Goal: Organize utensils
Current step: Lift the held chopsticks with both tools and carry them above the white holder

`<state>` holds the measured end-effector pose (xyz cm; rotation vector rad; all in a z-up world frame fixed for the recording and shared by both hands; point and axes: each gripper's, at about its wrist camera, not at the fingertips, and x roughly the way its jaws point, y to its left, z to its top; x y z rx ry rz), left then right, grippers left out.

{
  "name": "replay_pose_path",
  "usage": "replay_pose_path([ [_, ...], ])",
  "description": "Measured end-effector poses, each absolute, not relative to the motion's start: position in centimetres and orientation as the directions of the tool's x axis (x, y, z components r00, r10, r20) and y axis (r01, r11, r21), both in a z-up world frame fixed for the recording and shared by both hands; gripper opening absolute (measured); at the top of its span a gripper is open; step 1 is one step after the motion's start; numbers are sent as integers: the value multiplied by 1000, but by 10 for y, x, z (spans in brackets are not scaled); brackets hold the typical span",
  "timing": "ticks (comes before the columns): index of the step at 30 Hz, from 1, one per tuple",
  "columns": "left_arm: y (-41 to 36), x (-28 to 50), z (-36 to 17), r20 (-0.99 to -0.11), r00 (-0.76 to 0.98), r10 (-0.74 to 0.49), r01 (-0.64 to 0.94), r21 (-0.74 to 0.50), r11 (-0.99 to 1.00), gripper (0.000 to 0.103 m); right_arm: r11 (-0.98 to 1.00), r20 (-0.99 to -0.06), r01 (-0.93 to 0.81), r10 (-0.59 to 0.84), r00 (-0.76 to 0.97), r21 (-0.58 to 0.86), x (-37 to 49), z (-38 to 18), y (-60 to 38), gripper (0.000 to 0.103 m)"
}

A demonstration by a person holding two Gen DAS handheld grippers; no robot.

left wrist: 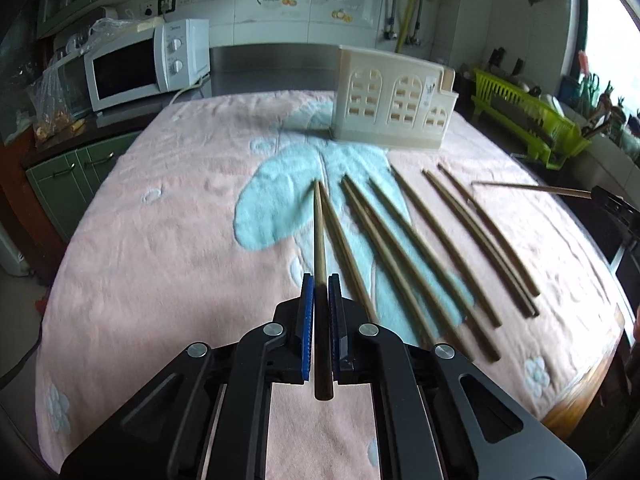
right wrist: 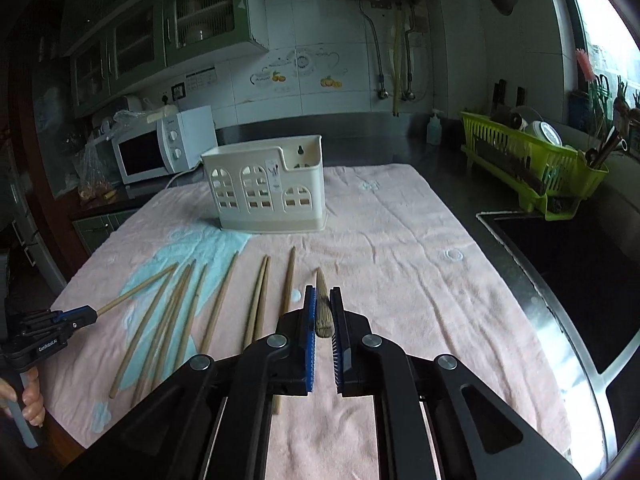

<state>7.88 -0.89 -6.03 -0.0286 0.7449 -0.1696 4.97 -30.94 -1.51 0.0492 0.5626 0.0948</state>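
Towel (left wrist: pixel 168 240): pink, with a pale blue butterfly motif and small white-blue flowers. Utensil holder (right wrist: pixel 264 188): cream, with arched window cut-outs. Chopsticks (left wrist: pixel 404 252): tan-brown wood. Gripper pads (left wrist: pixel 307 320): blue, on black frames. Dish rack (right wrist: pixel 532 168): lime green. Microwave (left wrist: pixel 148 62): white.

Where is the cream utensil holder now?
The cream utensil holder stands upright at the far side of the pink towel, beyond the loose chopsticks, near the microwave.

We cannot see inside the cream holder (right wrist: pixel 264 192); its walls hide whatever it contains. The right gripper (left wrist: pixel 612 204) is cut off by the left view's edge. The dishes in the green rack (right wrist: pixel 532 168) are too small to name.
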Motion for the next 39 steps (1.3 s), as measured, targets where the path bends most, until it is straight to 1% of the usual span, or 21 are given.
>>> replay_pose_path([
  [5,-6,87,-42,-630,754,-185,148,-111,983,5,989,-493,-112,147,857,101,65,7,-311,7],
  [12,-11,106,-11,-559,807,-191,172,-88,981,5,980,-468,-152,195,862,129,93,28,-313,7],
  [20,-13,133,21,-533,816,-223,205,-94,974,5,967,-459,-210,254,851,145,119,51,-311,7],
  [27,-15,157,60,-498,829,-254,241,-91,966,5,960,-435,-263,278,856,96,139,97,-313,7],
  [32,-25,177,96,-458,845,-275,272,-74,959,5,954,-445,-293,289,848,61,159,130,-315,7],
  [36,-32,192,132,-404,868,-290,286,-71,956,5,956,-461,-292,265,847,13,173,147,-316,7],
  [39,-40,204,162,-338,895,-292,287,-66,956,5,955,-492,-295,257,832,-1,187,154,-317,7],
])
